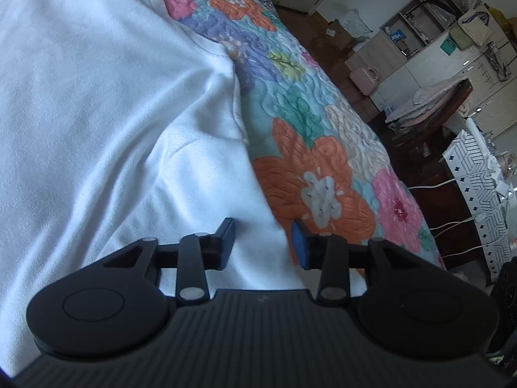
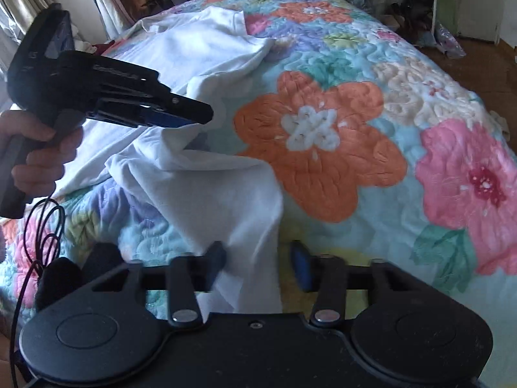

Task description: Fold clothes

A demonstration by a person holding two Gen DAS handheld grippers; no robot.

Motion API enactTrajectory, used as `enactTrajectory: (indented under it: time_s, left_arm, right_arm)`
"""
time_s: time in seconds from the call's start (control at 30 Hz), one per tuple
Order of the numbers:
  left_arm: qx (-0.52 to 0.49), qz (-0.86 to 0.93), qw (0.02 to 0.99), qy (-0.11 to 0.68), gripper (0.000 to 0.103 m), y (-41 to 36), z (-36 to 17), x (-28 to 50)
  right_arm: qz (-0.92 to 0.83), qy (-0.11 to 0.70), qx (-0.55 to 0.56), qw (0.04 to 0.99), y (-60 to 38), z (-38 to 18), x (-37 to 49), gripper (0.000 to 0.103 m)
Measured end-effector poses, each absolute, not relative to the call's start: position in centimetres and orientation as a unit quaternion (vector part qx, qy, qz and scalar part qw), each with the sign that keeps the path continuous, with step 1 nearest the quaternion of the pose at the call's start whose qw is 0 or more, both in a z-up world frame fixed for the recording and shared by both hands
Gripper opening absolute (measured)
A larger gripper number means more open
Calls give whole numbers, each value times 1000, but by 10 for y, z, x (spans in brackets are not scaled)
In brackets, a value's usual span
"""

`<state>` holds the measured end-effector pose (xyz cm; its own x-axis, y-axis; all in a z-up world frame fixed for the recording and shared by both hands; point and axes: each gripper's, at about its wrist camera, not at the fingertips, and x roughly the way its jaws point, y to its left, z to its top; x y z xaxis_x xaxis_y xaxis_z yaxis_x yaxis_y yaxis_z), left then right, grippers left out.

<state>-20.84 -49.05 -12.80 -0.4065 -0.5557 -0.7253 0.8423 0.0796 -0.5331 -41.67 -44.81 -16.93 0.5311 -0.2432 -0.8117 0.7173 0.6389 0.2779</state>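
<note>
A white garment (image 1: 106, 103) lies rumpled on a floral quilt (image 1: 310, 135). In the left wrist view my left gripper (image 1: 262, 242) is open, its blue pads apart over the garment's right edge. In the right wrist view the garment (image 2: 206, 174) runs from the far bed down to my right gripper (image 2: 258, 266), which is open with a hanging corner of the cloth between its fingers. The left gripper also shows in the right wrist view (image 2: 197, 117), held by a hand just above a raised fold of the garment.
The quilt (image 2: 371, 148) covers the bed, whose right side drops to a brown floor (image 1: 323, 48). Shelves (image 1: 416, 32), a dark table (image 1: 429, 135) and cables stand beyond it. A black cable (image 2: 38, 242) hangs at the left of the right wrist view.
</note>
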Motion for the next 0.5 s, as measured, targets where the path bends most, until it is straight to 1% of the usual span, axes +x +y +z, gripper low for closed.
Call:
enactTrajectory:
  time_s: [0.03,0.13,0.2,0.3,0.33,0.37,0.43,0.5]
  left_arm:
    - [137,-662,535,507,2,-491,-126,-207]
    - [92,-662,577,469,2,-486,-104,-192]
    - [55,-660,595,455,2,-485,-88,-181]
    - [7,-658,609,443,2,-490,-74,-170]
    - [-2,-653,619,436,2,-493,-73,-171]
    - [-3,-646,633,427,2,-497,-74,-173]
    - [19,-637,648,416,3,-504,-83,-183]
    - [52,-635,654,409,3,-507,-94,-193]
  right_arm:
    - [-283,378,311,825,-447,-168,-418,7]
    - [-240,358,310,847,-446,-142,-424,7]
    - [-203,335,336,857,-448,-124,-431,7]
    - [-155,293,401,854,-459,-116,-443,7]
    - [-169,280,410,851,-465,-116,-448,7]
    - [-203,287,392,850,-468,-116,-448,7]
    - [-297,330,291,848,-467,-119,-439,7]
    - [-355,350,206,842,-465,-128,-429,8]
